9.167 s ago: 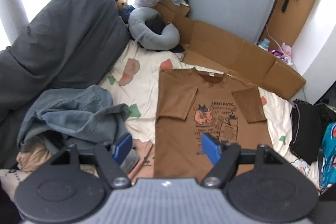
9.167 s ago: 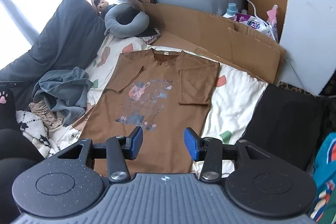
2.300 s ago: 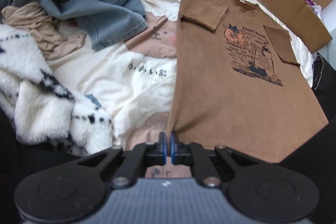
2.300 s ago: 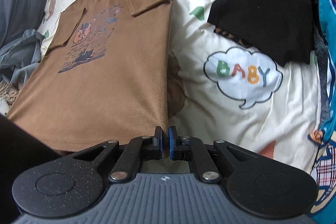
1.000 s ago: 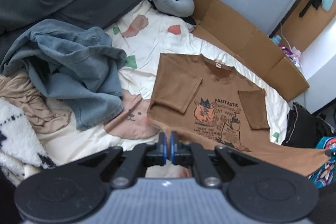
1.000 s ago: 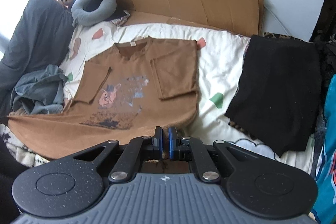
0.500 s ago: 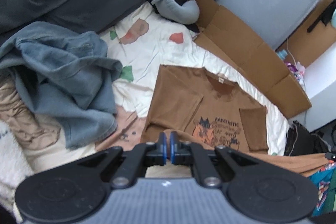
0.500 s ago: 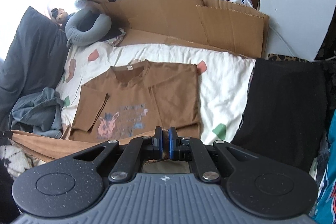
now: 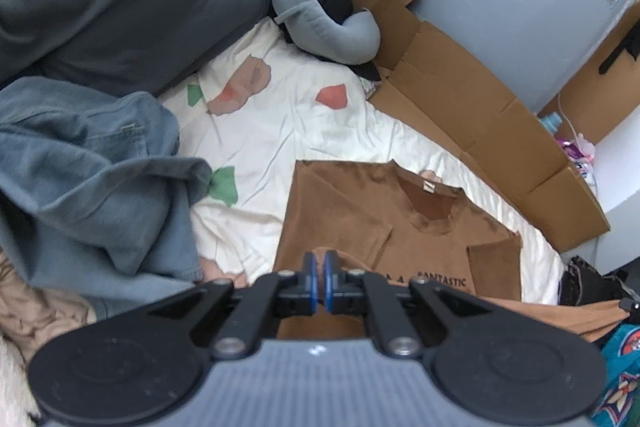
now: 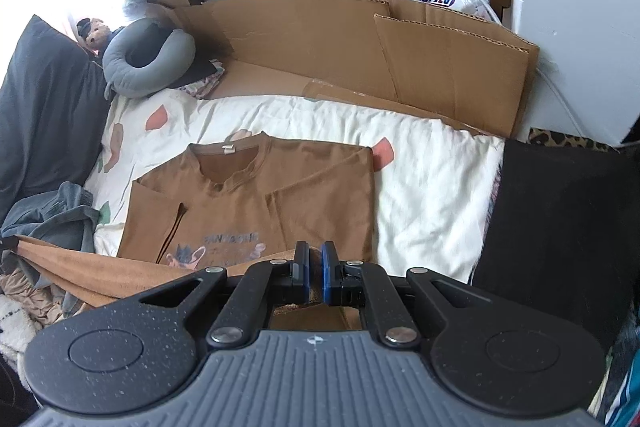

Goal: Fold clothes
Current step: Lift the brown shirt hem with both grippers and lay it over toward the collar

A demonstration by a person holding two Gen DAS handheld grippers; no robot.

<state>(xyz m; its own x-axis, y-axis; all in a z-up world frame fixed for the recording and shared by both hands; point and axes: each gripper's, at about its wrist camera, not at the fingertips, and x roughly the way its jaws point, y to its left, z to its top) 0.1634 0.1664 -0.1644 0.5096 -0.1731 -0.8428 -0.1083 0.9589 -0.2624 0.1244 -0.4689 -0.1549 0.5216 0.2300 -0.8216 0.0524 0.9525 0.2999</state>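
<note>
Hem corners of the brown short-sleeved cotton T-shirt (image 9: pixel 352 203) are being carried toward its collar, one pinched in each tool. The left gripper (image 9: pixel 320 277) is clenched on the near left corner, and the right gripper (image 10: pixel 315 273) is clenched on the near right corner, with brown cloth showing between its blue pads (image 10: pixel 329 269). The shirt is lying on the cream patterned bedsheet (image 10: pixel 424 187), sleeves turned in, between the heap of blue-grey denim clothes (image 9: pixel 92 187) at the left and the black folded garment (image 10: pixel 560 227) at the right. To my eye the bottom-to-top fold is about half made. Doing it well is meaning keeping both corners level and the hem taut between them, so the lifted edge is landing square at the shoulders, without dragging the lower layer.
</note>
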